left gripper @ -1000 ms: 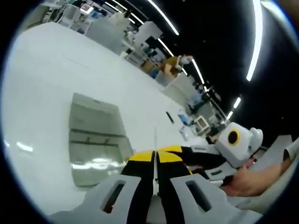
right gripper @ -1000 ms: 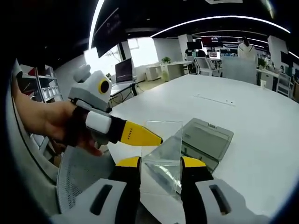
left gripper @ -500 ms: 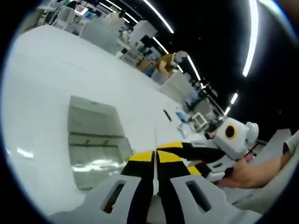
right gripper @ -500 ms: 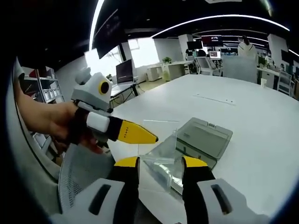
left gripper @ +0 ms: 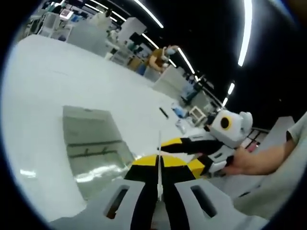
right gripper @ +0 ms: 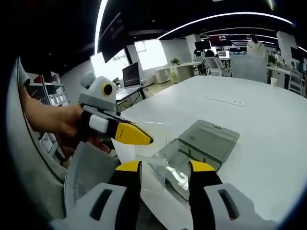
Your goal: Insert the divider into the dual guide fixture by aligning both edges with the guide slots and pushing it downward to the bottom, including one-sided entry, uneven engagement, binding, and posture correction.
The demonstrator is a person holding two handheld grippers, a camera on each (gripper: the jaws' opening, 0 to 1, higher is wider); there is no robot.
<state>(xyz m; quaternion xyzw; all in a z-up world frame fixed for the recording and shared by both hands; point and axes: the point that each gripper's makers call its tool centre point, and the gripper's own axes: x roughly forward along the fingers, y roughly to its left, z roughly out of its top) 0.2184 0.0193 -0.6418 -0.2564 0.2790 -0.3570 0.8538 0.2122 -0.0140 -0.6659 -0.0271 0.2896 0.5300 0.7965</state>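
Divider [left gripper: 159,158] pinched edge-on in left fingers [left gripper: 159,165], right fingers [right gripper: 164,168] wide apart — it could enter the fixture [right gripper: 201,146] one-sided and bind

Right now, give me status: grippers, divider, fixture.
Left gripper shut on the clear divider, seen edge-on. Right gripper open, empty. Divider held above the table, not yet in the guide fixture. Nothing blocking the fixture.

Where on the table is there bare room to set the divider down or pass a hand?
Bare white table lies beyond and right of the guide fixture. The near edge is crowded: divider, left gripper and right gripper bunch beside the fixture.
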